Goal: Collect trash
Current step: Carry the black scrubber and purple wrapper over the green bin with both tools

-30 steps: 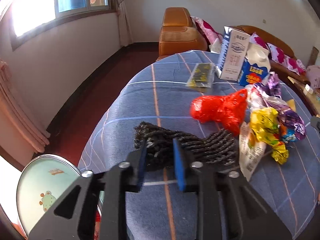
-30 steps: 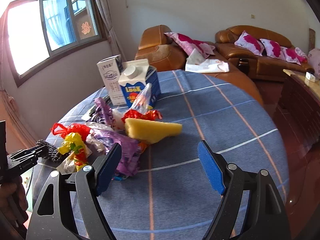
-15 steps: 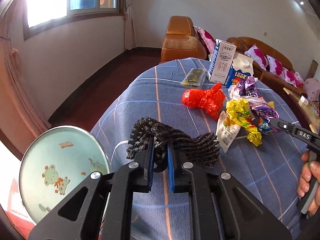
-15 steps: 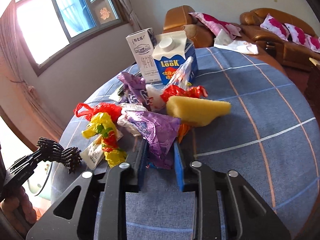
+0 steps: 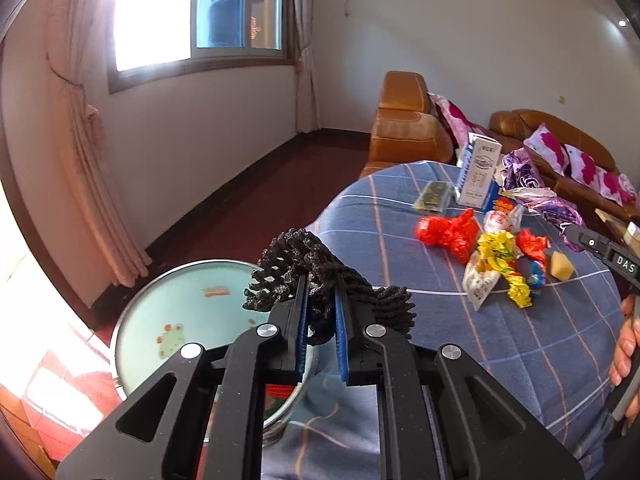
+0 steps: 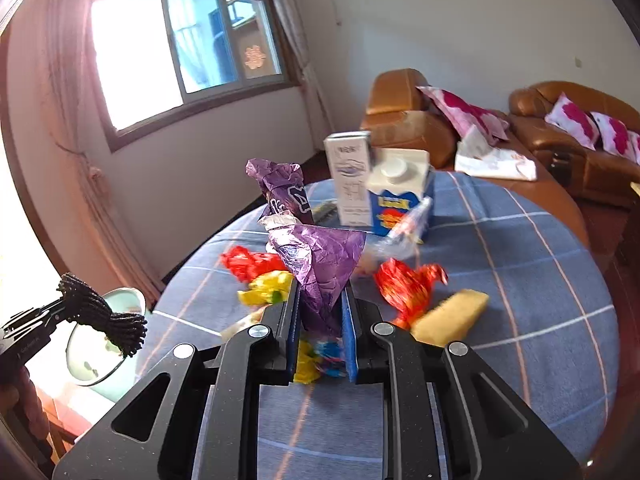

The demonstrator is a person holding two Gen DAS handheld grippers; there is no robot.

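My left gripper (image 5: 320, 282) is shut on a black knotted net (image 5: 288, 252) and holds it in the air past the table's left edge, beside a round pale-green bin (image 5: 188, 266). The right wrist view shows the same net (image 6: 100, 316) hanging over the bin (image 6: 80, 364). My right gripper (image 6: 320, 288) has its jaws closing, and the pads press on a crumpled purple wrapper (image 6: 320, 252), which stands lifted above the trash pile. Under it lie a yellow wrapper (image 6: 266, 286), a red bag (image 6: 248, 262) and a red foil wrapper (image 6: 408, 284).
A round table under a blue checked cloth (image 6: 520, 280) carries a white carton (image 6: 350, 176), a blue milk carton (image 6: 400, 196), a yellow sponge (image 6: 452, 316) and a dark flat packet (image 5: 432, 196). Brown sofas (image 6: 560, 128) with pink cushions stand behind. A hand (image 5: 626, 344) shows at right.
The left gripper carried the black net up and left off the table to the bin. The right gripper moved in, shut on the purple wrapper and lifted it.
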